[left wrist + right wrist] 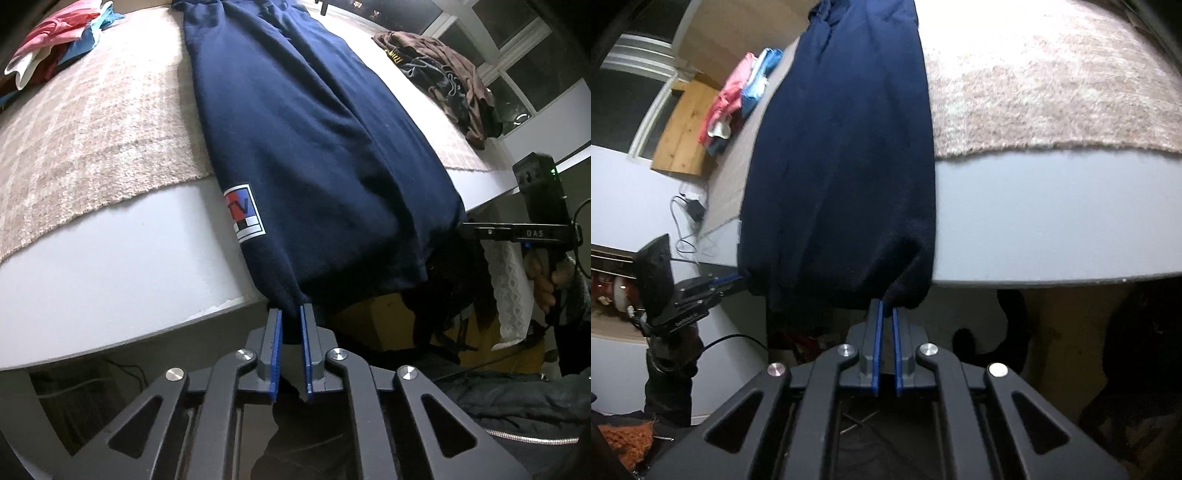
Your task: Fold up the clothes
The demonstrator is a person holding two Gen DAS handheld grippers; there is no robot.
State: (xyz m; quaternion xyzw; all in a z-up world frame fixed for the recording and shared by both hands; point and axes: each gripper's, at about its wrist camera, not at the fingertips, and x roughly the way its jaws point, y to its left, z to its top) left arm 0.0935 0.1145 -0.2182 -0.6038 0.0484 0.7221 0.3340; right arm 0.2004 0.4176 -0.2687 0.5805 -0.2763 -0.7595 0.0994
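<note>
Grip first, then the lift, that's how I'd play this step. Both sets of fingers are clamped on the near hem of the navy sweatshirt, which hangs just over the front edge of the desk. The left gripper has its blue pads pinched on the hem corner right below the logo patch, cloth sitting between them. The right gripper pinches the other hem corner the same way, though its bite looks pretty shallow from here, hard to be sure.

So I'd raise both corners together and level, keeping the hem taut between them, then carry it away over the body toward the far end so the fold lands square. If one side leads, the fold goes crooked.

Past the fingers, the sweatshirt runs lengthwise up the desk, lying mostly on the beige blanket. Further back, a pink and blue pile sits on the left and a crumpled brown garment on the right, both well apart from it.
</note>
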